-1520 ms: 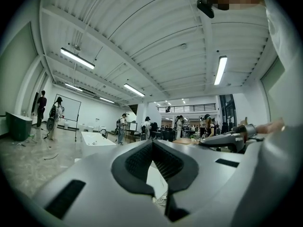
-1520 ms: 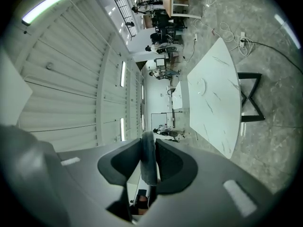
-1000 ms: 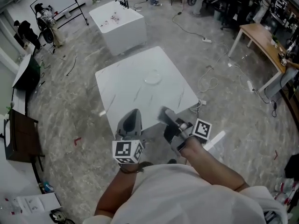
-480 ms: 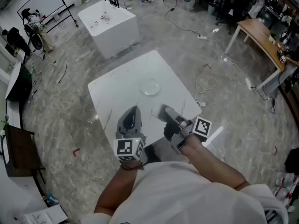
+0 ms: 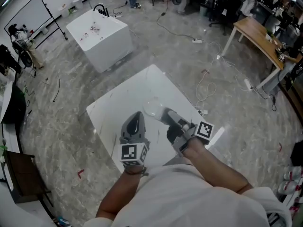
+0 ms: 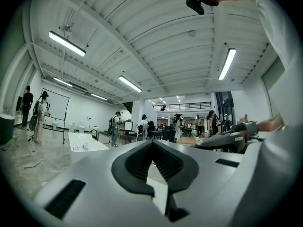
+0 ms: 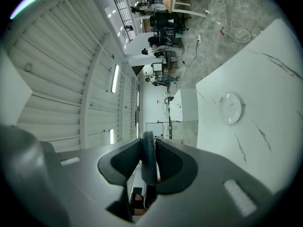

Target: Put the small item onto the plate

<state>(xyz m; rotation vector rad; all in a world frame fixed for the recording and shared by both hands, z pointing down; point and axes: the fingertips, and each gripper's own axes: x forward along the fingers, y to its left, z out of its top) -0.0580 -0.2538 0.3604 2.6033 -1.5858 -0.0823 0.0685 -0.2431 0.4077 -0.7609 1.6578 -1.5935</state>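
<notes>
A: Where is the small item [image 7: 148, 163] at this moment?

B: It is between the jaws of the right gripper [image 7: 148, 142]. The two dark pads press on it from both sides. It is grey, thin and rounded, and it stands on its edge in the grip. What kind of thing it is, I cannot tell.

A: And the plate [image 7: 231, 109]?

B: It lies flat on the white table [image 7: 265, 70], ahead of the right gripper's tips. In the head view the plate [image 5: 152, 107] is just beyond those tips [image 5: 165, 112], a little toward the side of the left gripper [image 5: 136, 116]. The small item is not yet on it.

A: How is the left gripper?

B: In its own view the left gripper [image 6: 152, 144] has its jaws together at the tips, and no thing is held there. It is just beside the right gripper. Both are over the near part of the table [image 5: 113, 112] and point away from the person.

A: What is further out?

B: Far ahead of both grippers a white block [image 5: 97, 30] stands on the grey floor [image 5: 57, 112]. To the right of the right gripper, well apart, cables [image 5: 208, 82] lie on the floor, and beyond them is a wooden desk [image 5: 253, 30].
</notes>
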